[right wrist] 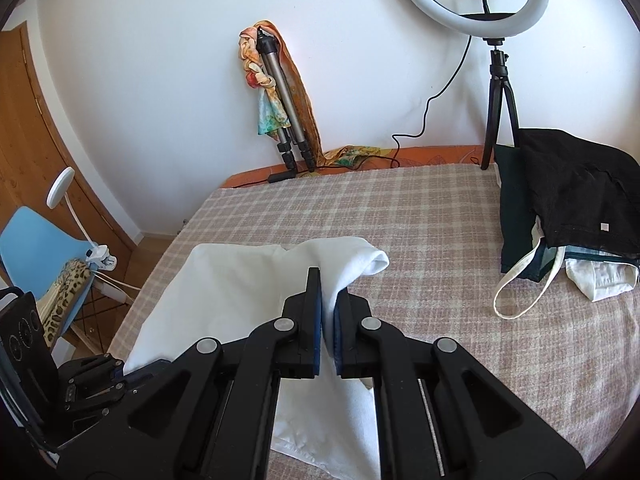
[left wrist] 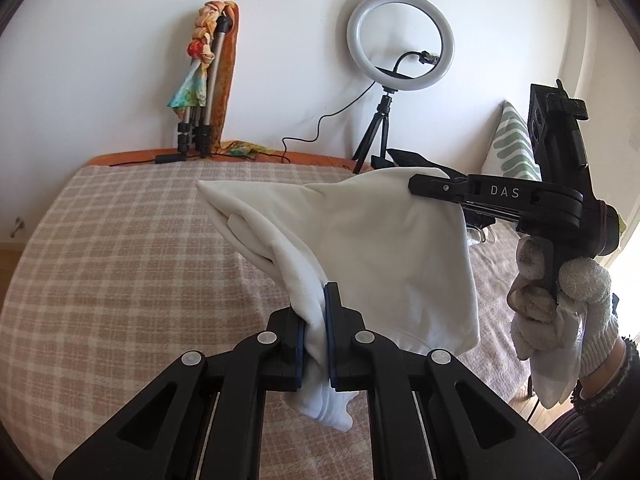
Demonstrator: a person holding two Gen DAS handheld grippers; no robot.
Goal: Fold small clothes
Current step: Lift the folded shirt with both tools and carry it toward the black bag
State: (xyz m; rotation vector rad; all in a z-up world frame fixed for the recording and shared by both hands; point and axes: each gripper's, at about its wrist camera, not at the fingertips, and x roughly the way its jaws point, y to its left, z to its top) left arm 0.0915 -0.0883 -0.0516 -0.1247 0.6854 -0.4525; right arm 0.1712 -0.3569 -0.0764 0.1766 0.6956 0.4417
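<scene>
Left wrist: hand-held gripper (left wrist: 315, 334) clamps white garment (left wrist: 360, 248).

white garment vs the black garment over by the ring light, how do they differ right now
The white garment is pinched by both the left gripper and the right gripper, each with jaws shut on it; the black garment is untouched. The white one hangs lifted above the checked blanket; the black one lies heaped on a bag. Both are soft cloth on the same bed.
</scene>
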